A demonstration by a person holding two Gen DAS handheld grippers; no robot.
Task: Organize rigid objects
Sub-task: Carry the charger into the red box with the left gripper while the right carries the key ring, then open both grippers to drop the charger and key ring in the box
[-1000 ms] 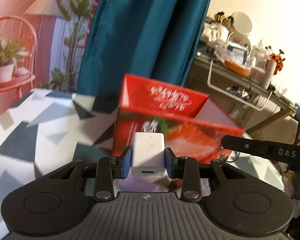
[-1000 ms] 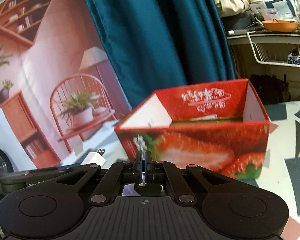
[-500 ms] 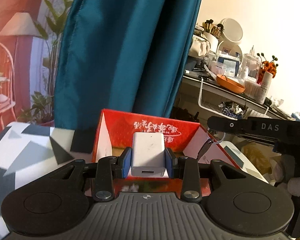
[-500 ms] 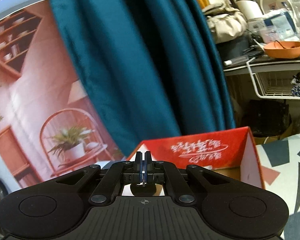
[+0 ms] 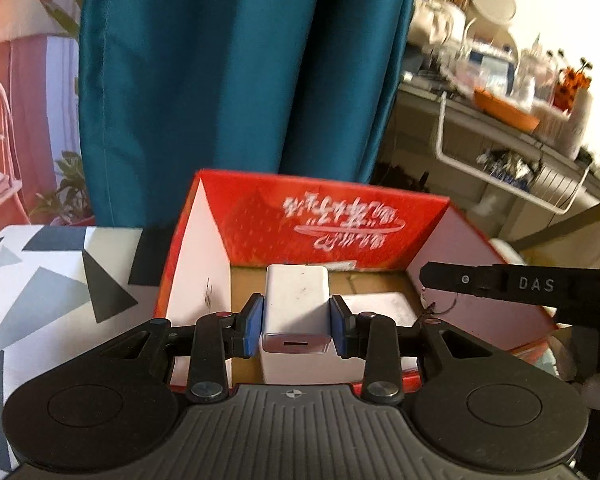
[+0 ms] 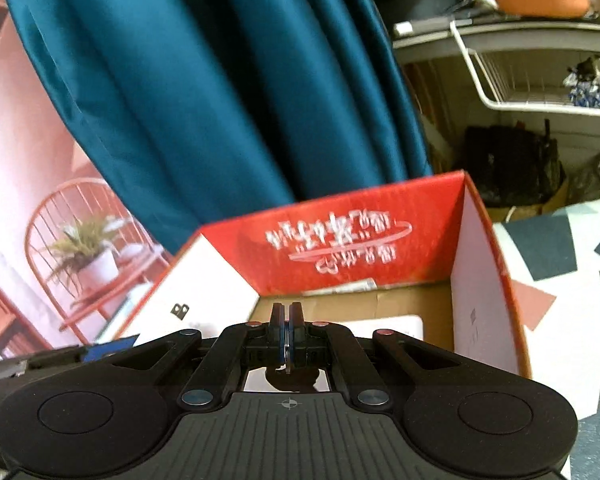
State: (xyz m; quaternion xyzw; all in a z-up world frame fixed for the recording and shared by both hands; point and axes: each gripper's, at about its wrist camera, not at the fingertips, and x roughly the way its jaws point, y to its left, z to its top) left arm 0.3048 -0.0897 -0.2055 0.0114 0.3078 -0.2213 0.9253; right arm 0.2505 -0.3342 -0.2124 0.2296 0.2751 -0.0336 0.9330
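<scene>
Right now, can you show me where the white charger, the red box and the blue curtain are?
white charger (image 5: 297,304), left wrist view, on its top face.
red box (image 6: 352,248), right wrist view, on its printed far wall.
blue curtain (image 5: 220,72), left wrist view, on its middle folds.

We count one red box (image 5: 324,224), open-topped, ahead of the tools; one white charger (image 5: 298,306) between the left tool's pads; one flat white item (image 5: 384,308) inside the box.

The white charger (image 5: 296,304) is looking like smooth matt plastic; the red box (image 5: 320,216) is showing glossy printed card outside, raw brown cardboard inside.
</scene>
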